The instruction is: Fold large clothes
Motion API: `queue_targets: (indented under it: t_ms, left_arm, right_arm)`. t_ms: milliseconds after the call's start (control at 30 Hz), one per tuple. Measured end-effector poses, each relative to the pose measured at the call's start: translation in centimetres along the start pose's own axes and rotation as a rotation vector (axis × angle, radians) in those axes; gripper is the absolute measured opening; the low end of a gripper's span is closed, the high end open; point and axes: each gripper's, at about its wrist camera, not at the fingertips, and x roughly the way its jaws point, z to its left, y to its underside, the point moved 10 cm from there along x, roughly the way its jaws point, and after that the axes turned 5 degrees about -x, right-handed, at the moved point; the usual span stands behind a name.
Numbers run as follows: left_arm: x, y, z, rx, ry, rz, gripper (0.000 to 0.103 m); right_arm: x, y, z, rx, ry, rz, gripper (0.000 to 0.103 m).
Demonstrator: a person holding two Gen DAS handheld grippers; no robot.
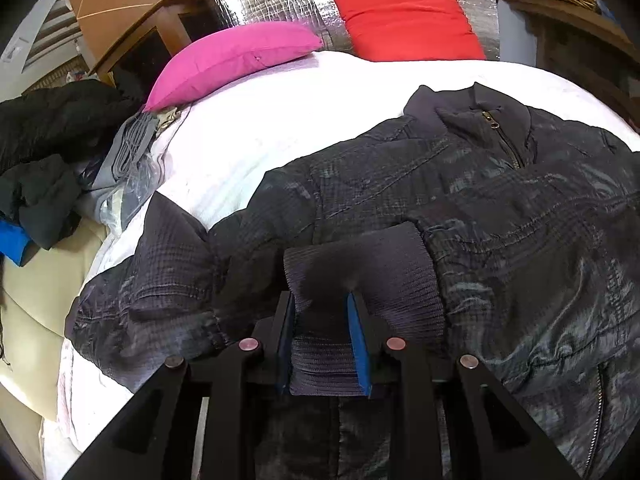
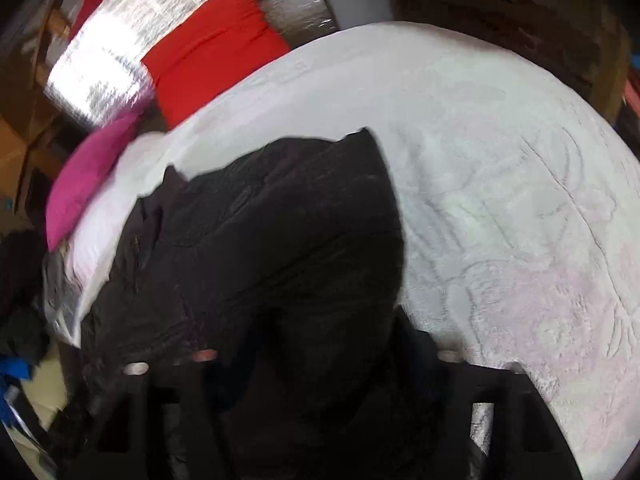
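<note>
Pinching the jacket (image 1: 460,200) cuff (image 1: 360,276), left gripper (image 1: 324,344) jaws clamp it; right gripper's jaws too dark to tell

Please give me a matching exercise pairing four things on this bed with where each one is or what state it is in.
Things:
1. ribbed cuff
2. pink pillow
3. red pillow
4. jacket collar zip

Places or states:
A. propped against the silver foil backing
B. clamped in the left gripper
C. closed up to the neck
D. lying on the bed's far left corner

Pairs: 1-B, 2-D, 3-A, 4-C
</note>
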Motion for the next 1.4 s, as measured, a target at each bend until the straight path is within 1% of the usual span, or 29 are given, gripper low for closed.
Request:
queue_targets:
  t_ms: [33, 67, 100, 133, 200, 233, 300, 367, 467, 533, 767, 900, 933, 967, 1000, 1033, 1100, 1233, 1300, 1333, 1367, 1400]
  left_arm:
    - [0.0, 0.0, 0.0, 0.003, -0.001, -0.001, 0.028]
    - [0.0, 0.1, 0.0, 0.005, -0.001, -0.002, 0.028]
    - [0.0, 0.1, 0.0, 0.008, -0.001, -0.003, 0.028]
    - [0.0, 0.1, -0.1, 0.011, 0.000, -0.005, 0.028]
    - [0.0, 0.1, -0.1, 0.016, 0.001, -0.008, 0.028]
    - [0.0, 0.1, -0.1, 0.019, 0.001, -0.011, 0.028]
    - [0.0, 0.1, -0.1, 0.025, -0.001, -0.016, 0.028]
    - [-0.1, 0.2, -0.2, 0.029, -0.004, -0.021, 0.028]
    - [-0.3, 0.2, -0.2, 0.025, 0.000, -0.023, 0.028]
    - [-0.4, 0.2, -0.1, 0.021, 0.005, -0.026, 0.028]
    - [-0.5, 0.2, 0.0, 0.026, 0.007, -0.031, 0.028]
    - [-0.4, 0.1, 0.0, 0.022, 0.009, -0.029, 0.028]
    - [-0.4, 0.1, 0.0, 0.021, 0.011, -0.029, 0.028]
    - [-0.4, 0.1, 0.1, 0.020, 0.011, -0.029, 0.028]
    - [-0.4, 0.0, 0.1, 0.020, 0.010, -0.029, 0.028]
    - [-0.3, 0.0, 0.1, 0.018, 0.009, -0.029, 0.028]
    - [-0.3, 0.0, 0.2, 0.015, 0.010, -0.029, 0.028]
    - [-0.3, 0.0, 0.3, 0.013, 0.006, -0.029, 0.028]
    - [-0.3, 0.0, 0.3, 0.013, 0.005, -0.030, 0.028]
    - [-0.3, 0.0, 0.3, 0.014, 0.005, -0.030, 0.028]
    - [-0.2, 0.0, 0.3, 0.014, 0.005, -0.031, 0.028]
    - [-0.2, 0.0, 0.4, 0.014, 0.004, -0.031, 0.028]
  right_arm:
    - [-0.1, 0.0, 0.2, -0.014, 0.008, -0.005, 0.058]
    - [-0.4, -0.2, 0.4, -0.022, 0.018, -0.021, 0.052]
    - [-0.8, -0.5, 0.5, -0.023, 0.029, -0.042, 0.043]
    - [-1.5, -0.8, 0.6, -0.035, 0.046, -0.072, 0.039]
    - [-2.6, -1.4, 0.7, -0.064, 0.069, -0.121, 0.035]
    - [-2.6, -1.4, 0.7, -0.078, 0.078, -0.119, 0.034]
    - [-1.1, -0.7, 0.3, -0.088, 0.104, -0.064, 0.034]
    - [0.1, -0.4, 0.1, -0.077, 0.103, -0.027, 0.034]
    - [-0.8, -0.7, 0.4, -0.082, 0.097, -0.044, 0.034]
    - [-1.0, -0.6, 0.4, -0.079, 0.089, -0.036, 0.036]
    - [-0.9, -0.5, 0.4, -0.073, 0.103, -0.019, 0.037]
    - [-0.1, -1.4, 1.2, -0.060, 0.100, -0.011, 0.039]
    - [-0.2, -1.5, 1.1, -0.053, 0.095, -0.012, 0.042]
    - [-0.3, -1.7, 1.1, -0.044, 0.088, -0.019, 0.059]
    - [-0.5, -1.8, 0.9, -0.034, 0.086, -0.034, 0.073]
    - [-0.7, -2.0, 0.9, -0.027, 0.084, -0.048, 0.074]
    - [-0.5, -1.9, 1.0, -0.024, 0.071, -0.041, 0.074]
    - [1.3, -0.7, 1.4, -0.002, 0.021, 0.033, 0.074]
    - [1.8, -0.5, 1.6, 0.005, 0.001, 0.039, 0.074]
    - [1.7, -0.6, 1.8, -0.005, 0.004, 0.025, 0.073]
    - [1.4, -0.7, 2.0, -0.020, 0.012, 0.007, 0.066]
    - [1.0, -0.9, 2.2, -0.040, 0.028, -0.014, 0.056]
